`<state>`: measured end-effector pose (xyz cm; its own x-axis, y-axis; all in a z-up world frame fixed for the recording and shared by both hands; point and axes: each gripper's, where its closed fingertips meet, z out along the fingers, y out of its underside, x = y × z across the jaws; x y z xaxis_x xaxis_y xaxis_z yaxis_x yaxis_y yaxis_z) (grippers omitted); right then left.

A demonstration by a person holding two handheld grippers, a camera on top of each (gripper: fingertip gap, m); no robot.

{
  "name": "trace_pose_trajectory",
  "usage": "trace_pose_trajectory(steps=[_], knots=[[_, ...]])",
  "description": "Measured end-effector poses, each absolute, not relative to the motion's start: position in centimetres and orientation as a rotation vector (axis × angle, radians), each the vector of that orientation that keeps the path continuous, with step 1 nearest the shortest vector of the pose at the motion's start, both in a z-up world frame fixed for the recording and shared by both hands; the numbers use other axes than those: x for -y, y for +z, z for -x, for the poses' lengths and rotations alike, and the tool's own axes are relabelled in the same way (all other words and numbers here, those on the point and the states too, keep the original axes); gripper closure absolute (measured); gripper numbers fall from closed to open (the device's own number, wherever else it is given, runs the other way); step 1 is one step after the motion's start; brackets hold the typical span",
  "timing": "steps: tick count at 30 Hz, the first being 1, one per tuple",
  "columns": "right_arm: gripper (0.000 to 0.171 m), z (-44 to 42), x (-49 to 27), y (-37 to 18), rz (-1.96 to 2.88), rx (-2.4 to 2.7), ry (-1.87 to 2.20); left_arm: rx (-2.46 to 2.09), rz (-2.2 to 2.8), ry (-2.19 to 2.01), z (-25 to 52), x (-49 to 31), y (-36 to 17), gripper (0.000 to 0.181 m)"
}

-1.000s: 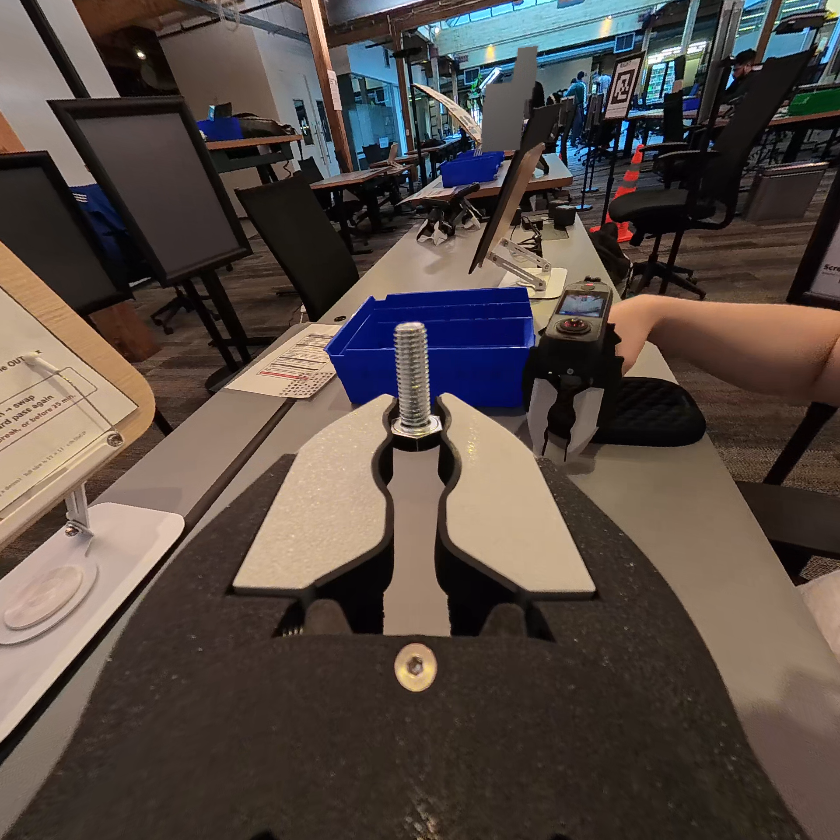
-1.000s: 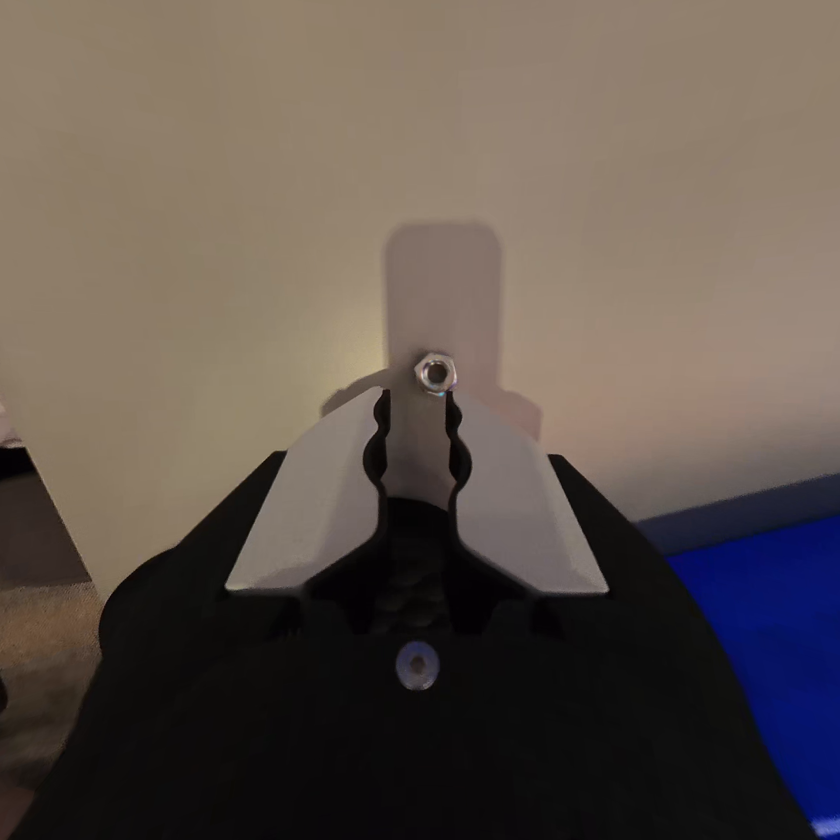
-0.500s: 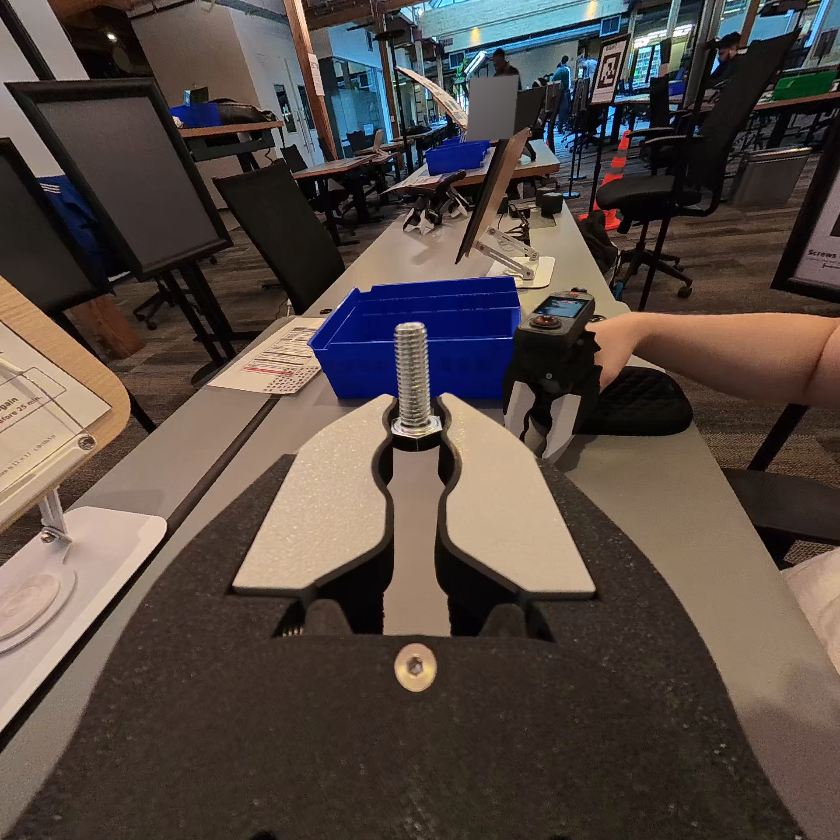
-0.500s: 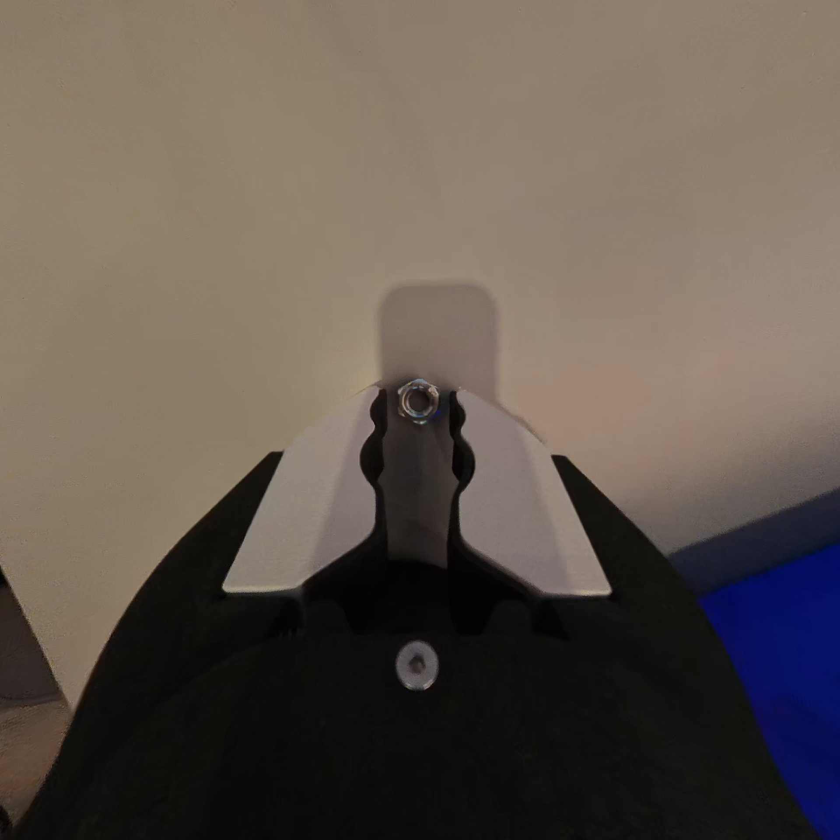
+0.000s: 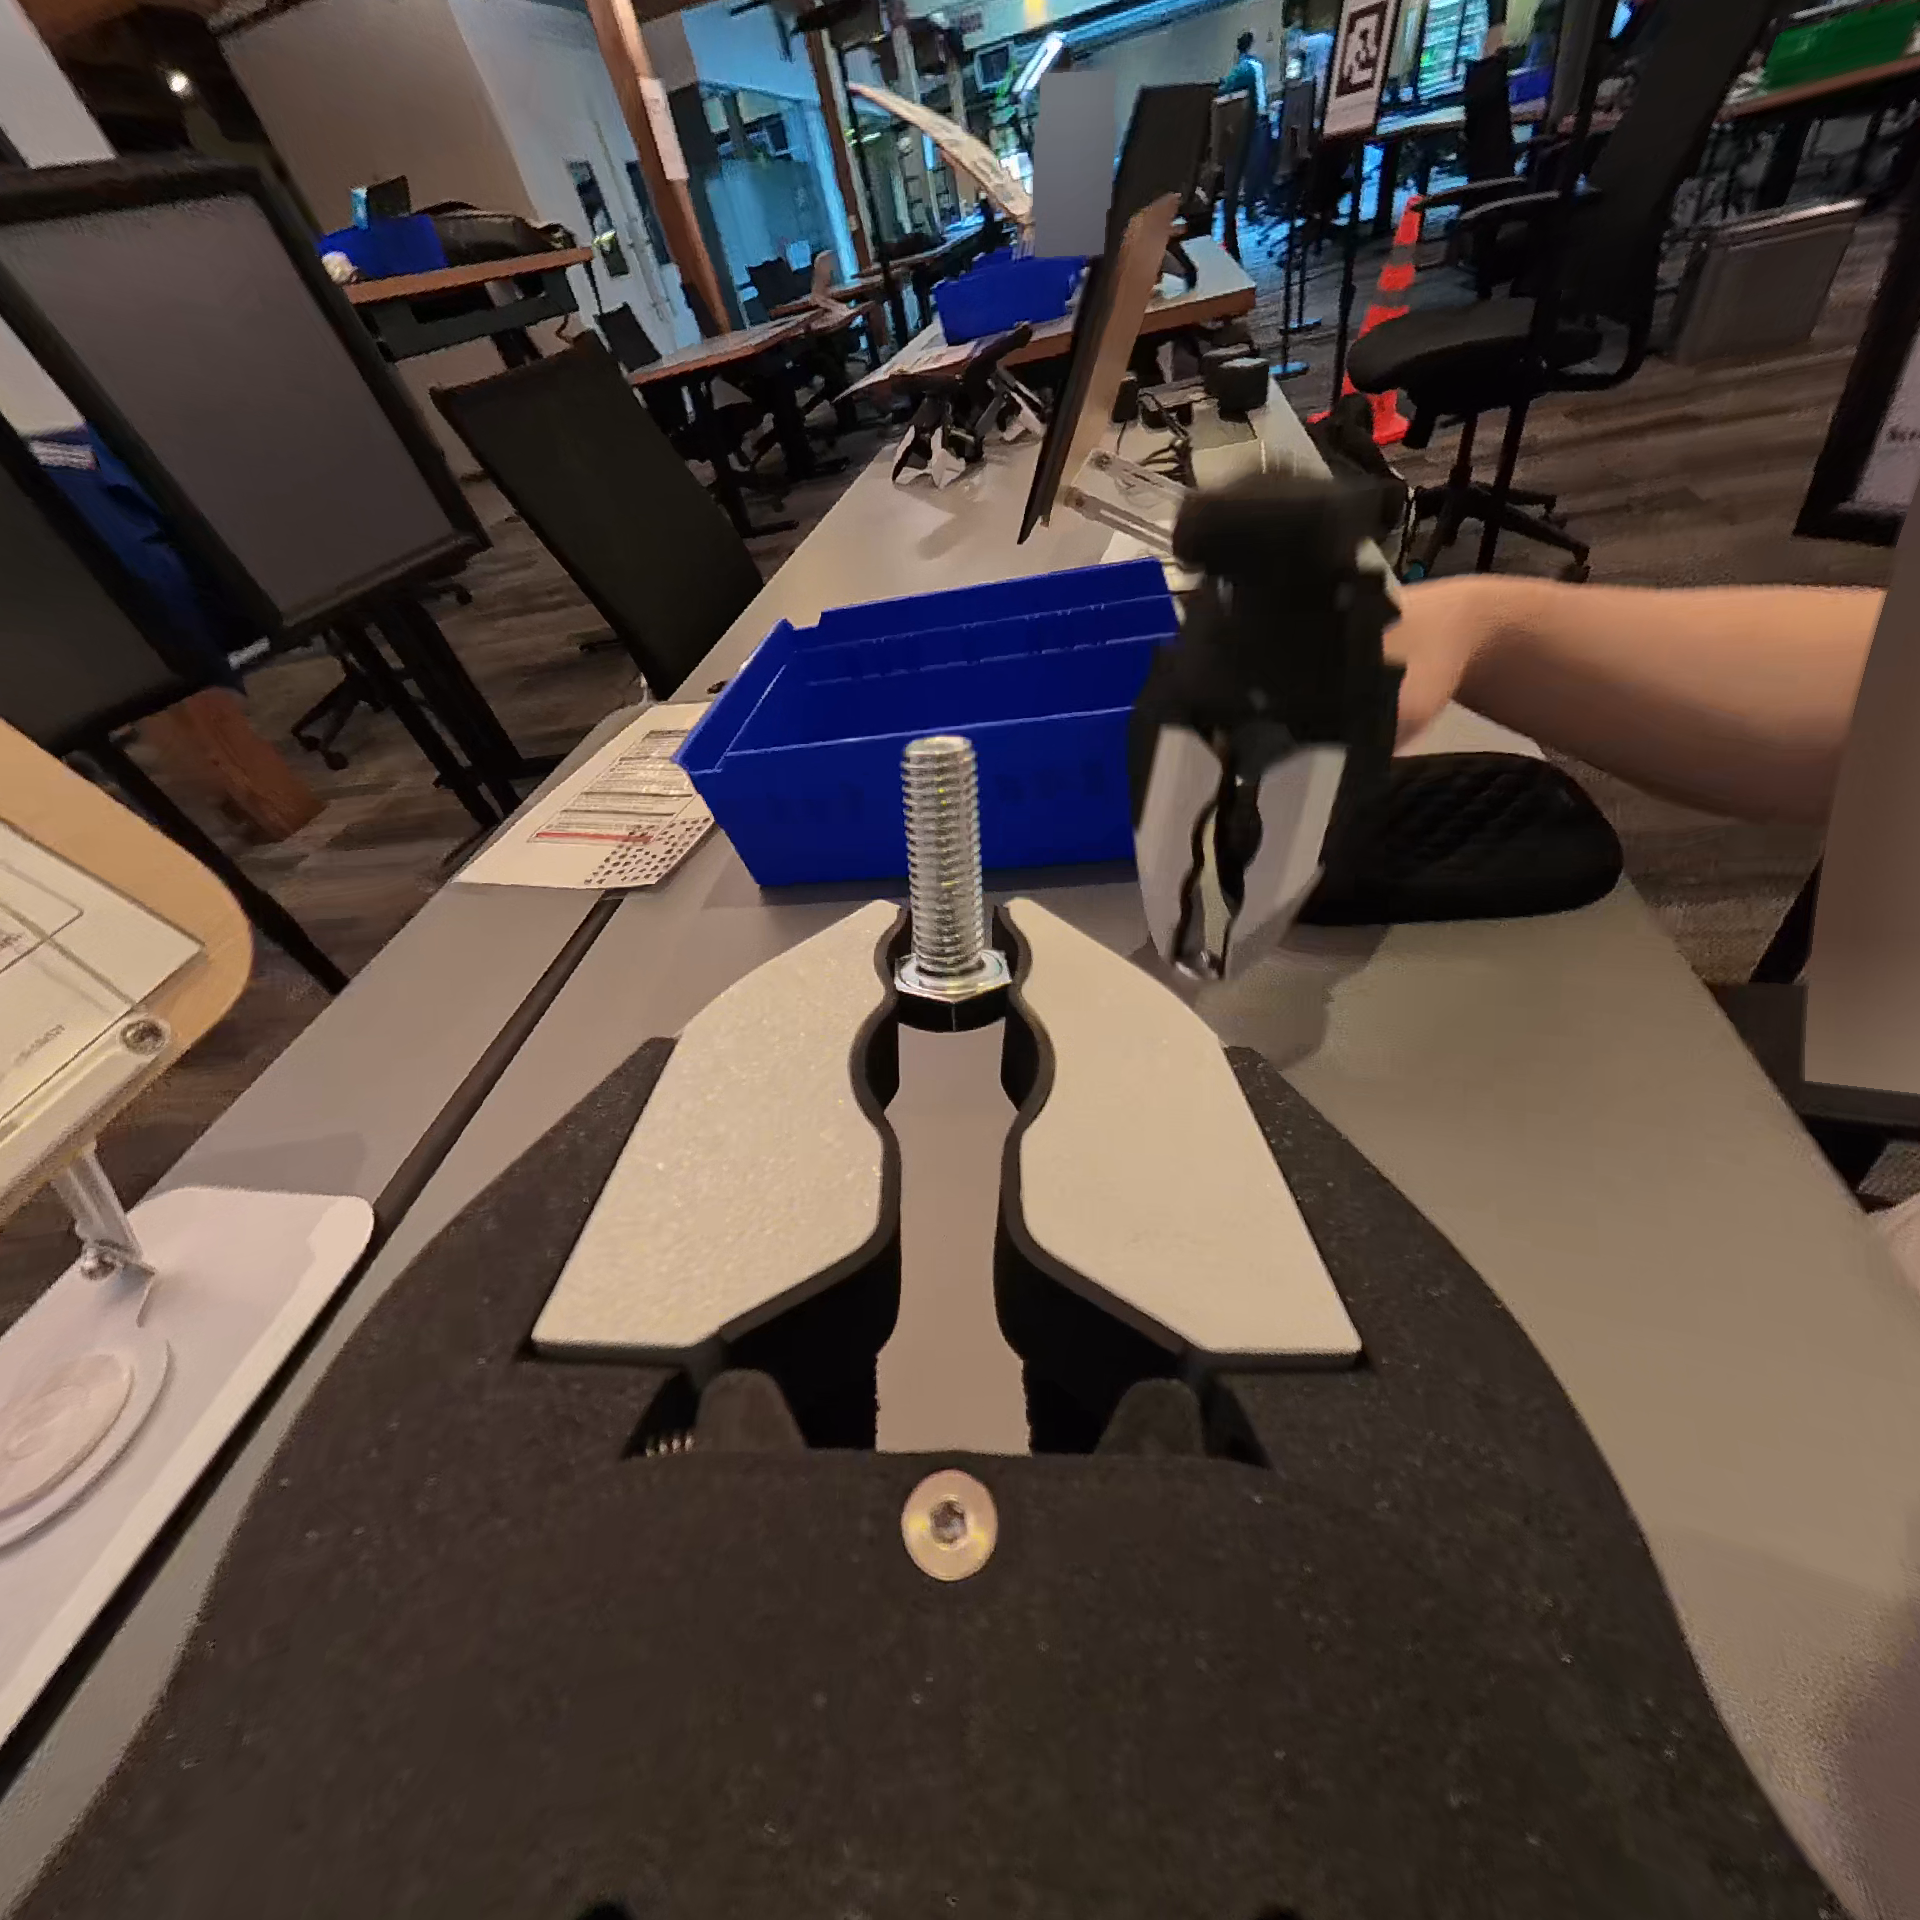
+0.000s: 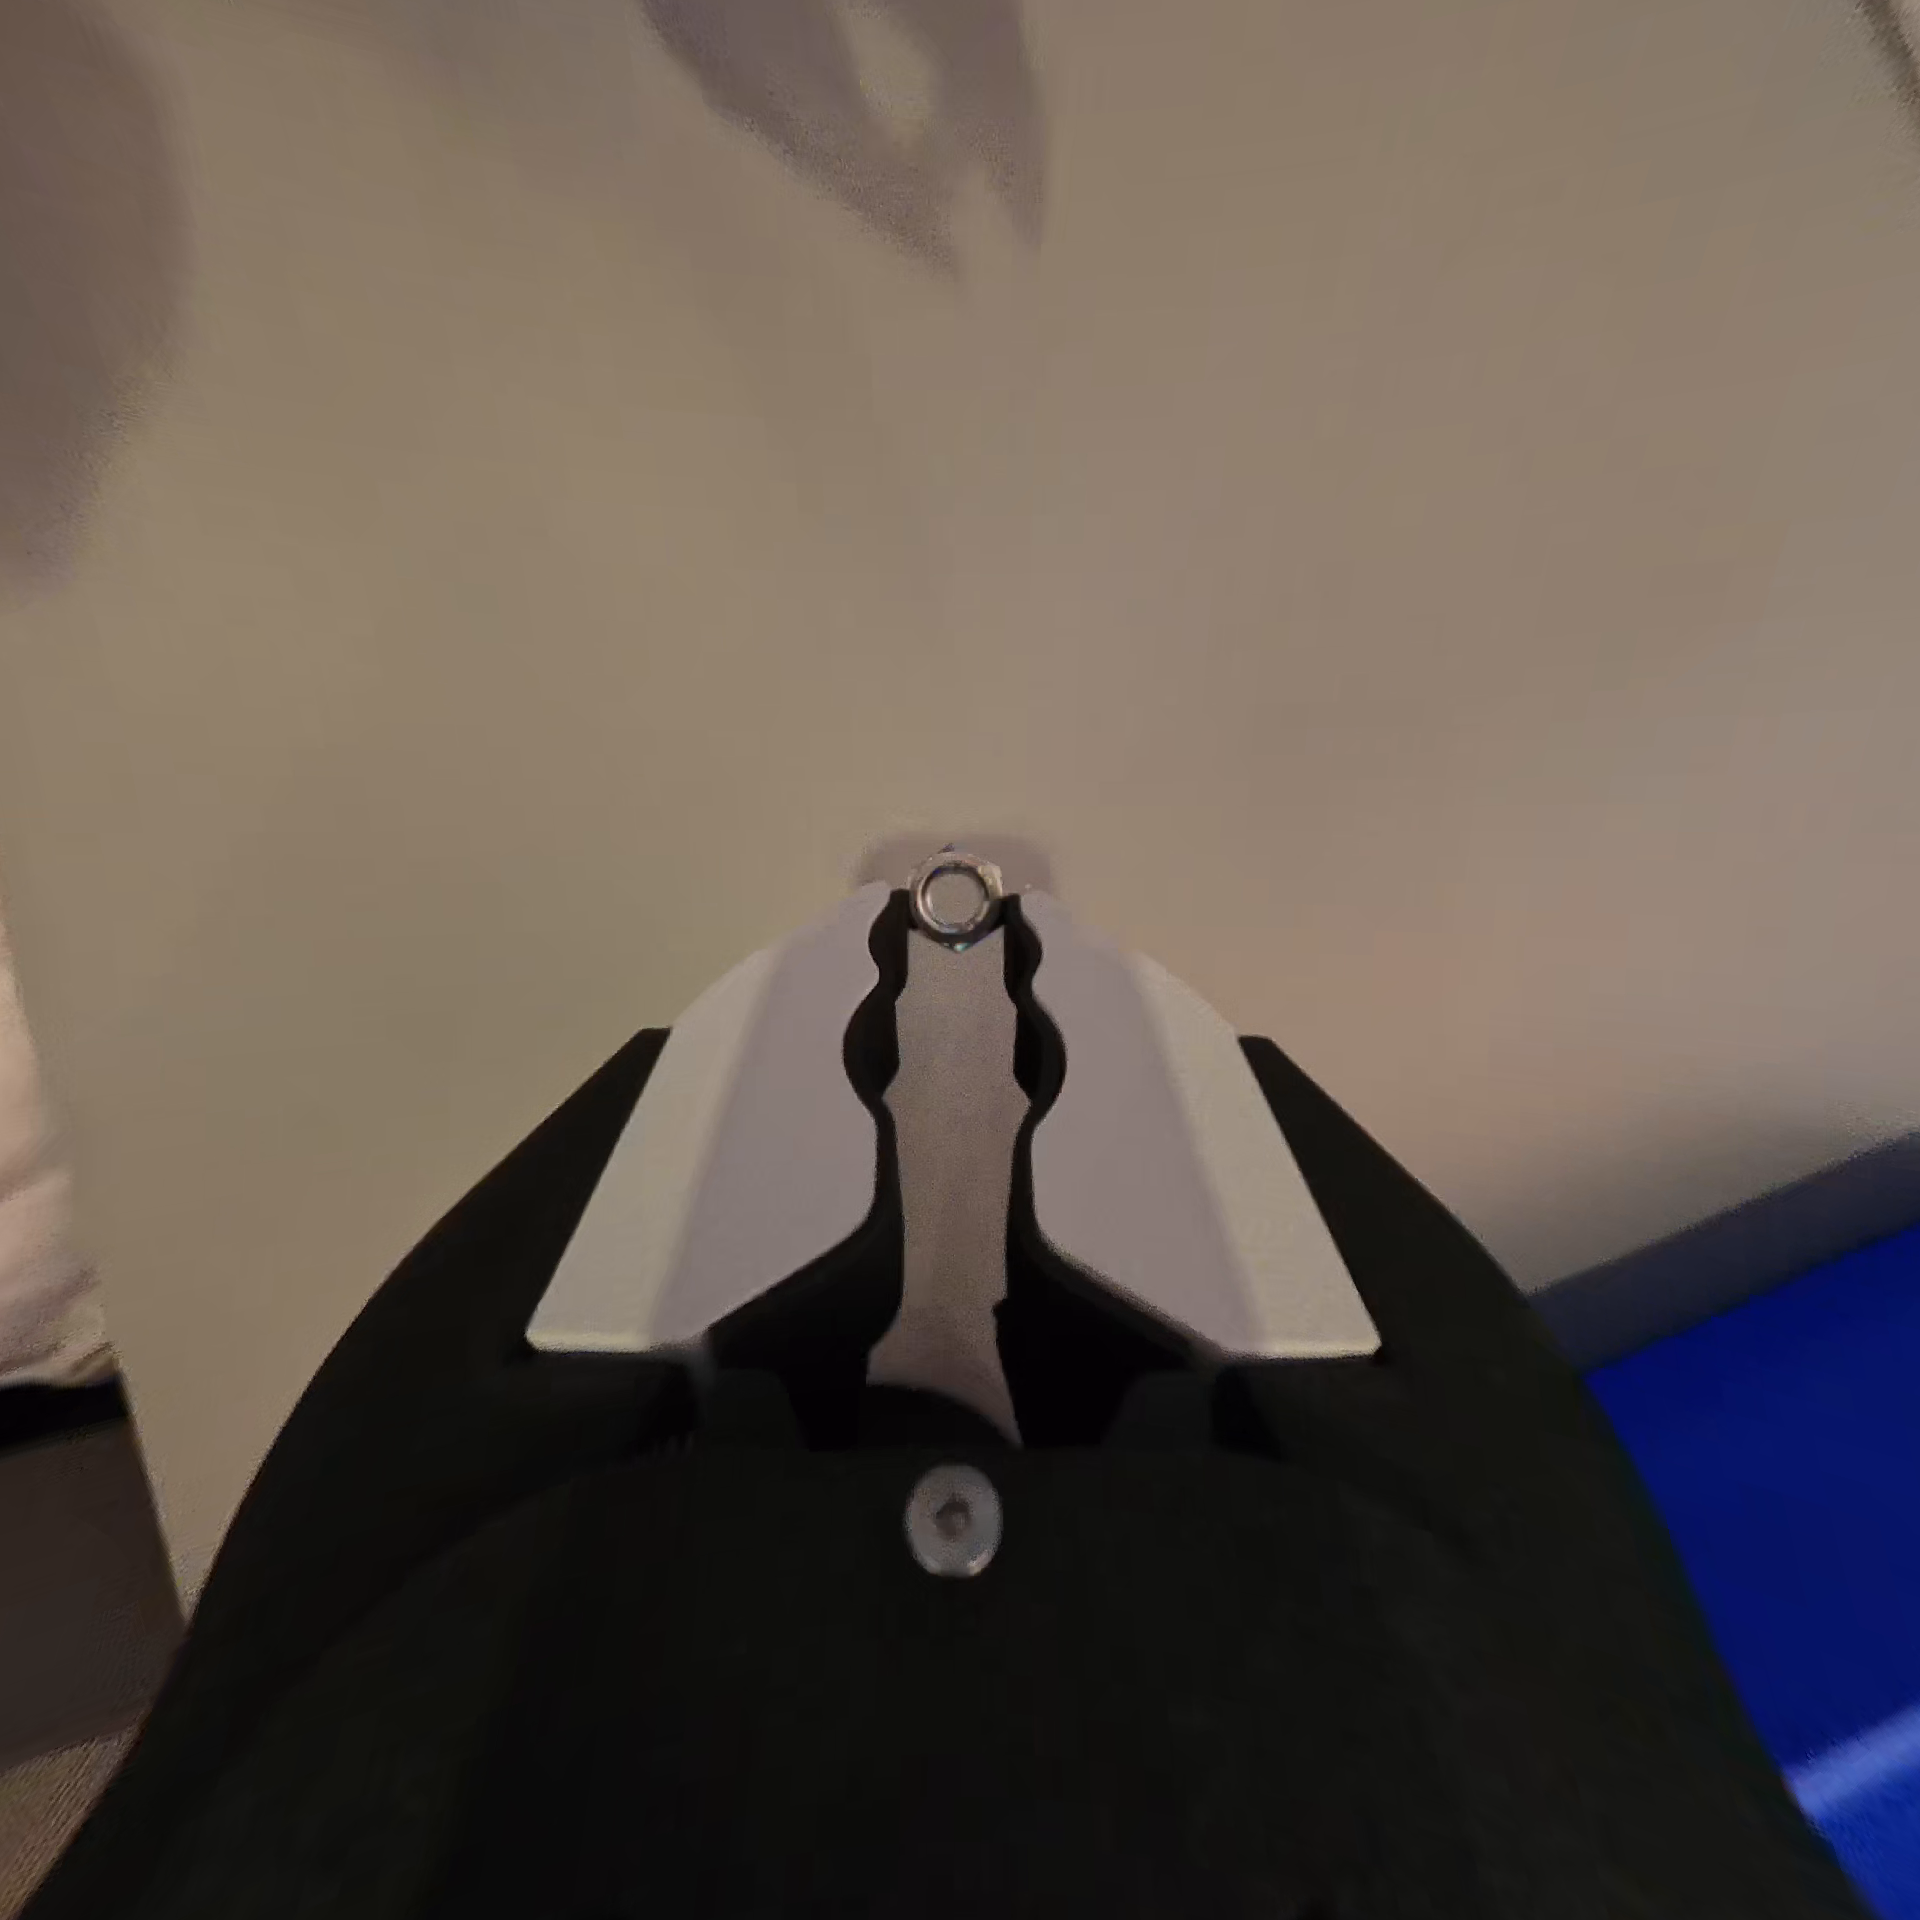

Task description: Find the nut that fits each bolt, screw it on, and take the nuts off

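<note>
My left gripper (image 5: 951,992) is shut on the hex head of a silver bolt (image 5: 940,842), which stands upright with its threaded end up. My right gripper (image 6: 954,902) is shut on a small silver nut (image 6: 954,900), held at the fingertips just above the grey table (image 6: 1247,520). In the left wrist view the right gripper (image 5: 1205,961) hangs, fingers down, to the right of the bolt and a little beyond it, tips near the table. A person's hand and forearm (image 5: 1621,686) hold it.
A blue bin (image 5: 935,727) stands on the grey table (image 5: 1455,1143) behind the bolt; its blue edge shows in the right wrist view (image 6: 1766,1403). A black pad (image 5: 1475,842) lies at the right. A printed sheet (image 5: 613,821) and a white sign stand (image 5: 156,1309) are at left. Left tips to right tips: about 20 centimeters.
The right gripper closed on the nut, which lay just past its fingertips, and has lifted and moved toward the bolt. The left gripper keeps the bolt upright.
</note>
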<state>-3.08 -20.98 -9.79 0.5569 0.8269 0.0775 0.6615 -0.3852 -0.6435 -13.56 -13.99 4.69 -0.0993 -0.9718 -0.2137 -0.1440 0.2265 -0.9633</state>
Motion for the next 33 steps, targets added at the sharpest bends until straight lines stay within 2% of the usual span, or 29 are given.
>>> trace_pose_trajectory(steps=[5, 9, 17, 25, 33], knots=[[0.154, 8.5, 18.3, 3.3, 1.816, 1.259, 0.432, -1.529, 1.063, -1.137, 12.4, 15.6, 2.6, 0.168], [0.154, 11.5, 17.4, 7.6, 1.613, 1.443, 0.440, -1.574, 1.061, -1.151, 12.1, 16.0, 1.2, 0.168], [0.154, 13.5, 16.2, 3.5, 1.573, 1.636, 0.389, -1.698, 1.091, -1.084, 11.9, 16.3, -0.7, 0.168], [0.154, 13.6, 16.7, 2.2, 1.533, 1.726, 0.312, -1.794, 1.094, -1.074, 11.9, 17.1, -2.2, 0.168], [0.154, 14.4, 19.4, 1.7, 1.435, 1.859, 0.404, -1.937, 0.973, -1.167, 12.8, 20.1, -2.6, 0.168]])
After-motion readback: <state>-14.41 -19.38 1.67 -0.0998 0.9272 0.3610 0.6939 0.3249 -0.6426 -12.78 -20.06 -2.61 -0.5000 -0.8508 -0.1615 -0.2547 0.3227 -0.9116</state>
